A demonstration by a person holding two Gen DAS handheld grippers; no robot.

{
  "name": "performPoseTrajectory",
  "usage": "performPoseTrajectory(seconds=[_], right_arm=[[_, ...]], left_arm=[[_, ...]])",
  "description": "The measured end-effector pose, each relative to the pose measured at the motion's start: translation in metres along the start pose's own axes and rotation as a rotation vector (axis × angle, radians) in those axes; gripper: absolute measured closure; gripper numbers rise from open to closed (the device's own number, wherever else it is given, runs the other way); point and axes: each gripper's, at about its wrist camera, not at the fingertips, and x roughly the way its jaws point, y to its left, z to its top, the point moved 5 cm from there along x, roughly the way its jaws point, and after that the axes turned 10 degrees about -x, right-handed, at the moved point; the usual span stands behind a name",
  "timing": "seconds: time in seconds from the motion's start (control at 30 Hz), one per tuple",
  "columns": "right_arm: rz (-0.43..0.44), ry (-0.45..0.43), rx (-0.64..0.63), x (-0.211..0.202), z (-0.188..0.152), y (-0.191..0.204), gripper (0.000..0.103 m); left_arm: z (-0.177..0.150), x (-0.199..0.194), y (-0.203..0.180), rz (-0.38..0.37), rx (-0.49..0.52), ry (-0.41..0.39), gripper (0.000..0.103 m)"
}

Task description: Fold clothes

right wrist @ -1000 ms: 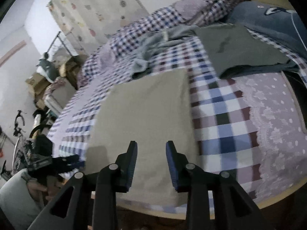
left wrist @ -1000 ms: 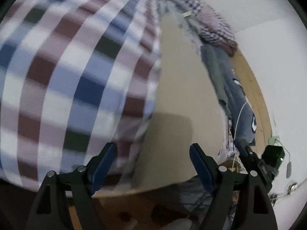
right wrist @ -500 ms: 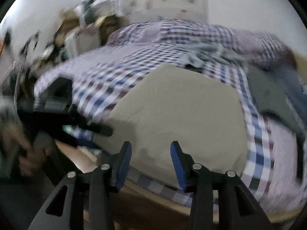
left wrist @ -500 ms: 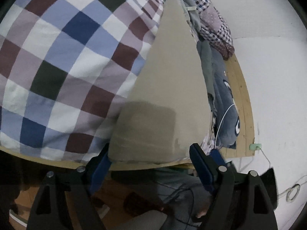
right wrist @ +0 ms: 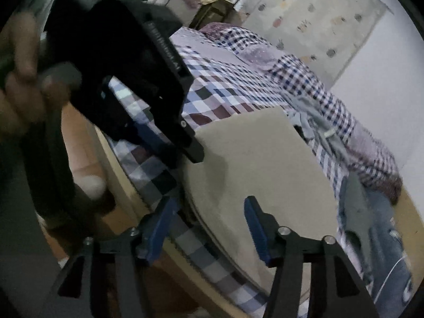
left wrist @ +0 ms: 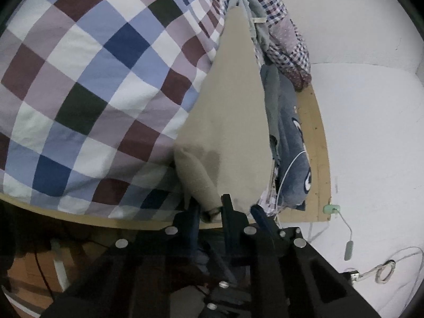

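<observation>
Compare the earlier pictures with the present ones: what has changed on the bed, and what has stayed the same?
The left gripper has just closed on the near corner of the beige garment, bunching it. The right gripper swung in, its jaws just opening astride the garment's near edge, not gripping. The checked bedspread and blue clothes lie as before.

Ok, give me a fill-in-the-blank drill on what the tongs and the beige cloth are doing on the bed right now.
1. The left tongs have just been closing and now pinch a ____ of the beige cloth.
2. The right tongs have just been opening; between their blue pads they hold ____.
3. The beige cloth lies on a ____ bedsheet.
4. The blue-grey garment lies nearest the ____ wall.

Missing words: corner; nothing; checked; white
</observation>
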Motion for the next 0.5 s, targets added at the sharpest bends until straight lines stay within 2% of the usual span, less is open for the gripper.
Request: performPoseTrajectory(seconds=[0.33,0.5], right_arm=[[-0.161,0.057,-0.173,0.036,0.014,0.017,0.041],[-0.191,0.043,-0.207,0.039,0.023,0.022,0.044]], left_arm=[[-0.003,-0.006,-0.012,-0.086,0.029,0.023,0.097],[0.001,-0.014,-0.006,-0.089,0.012,0.018,0.097]])
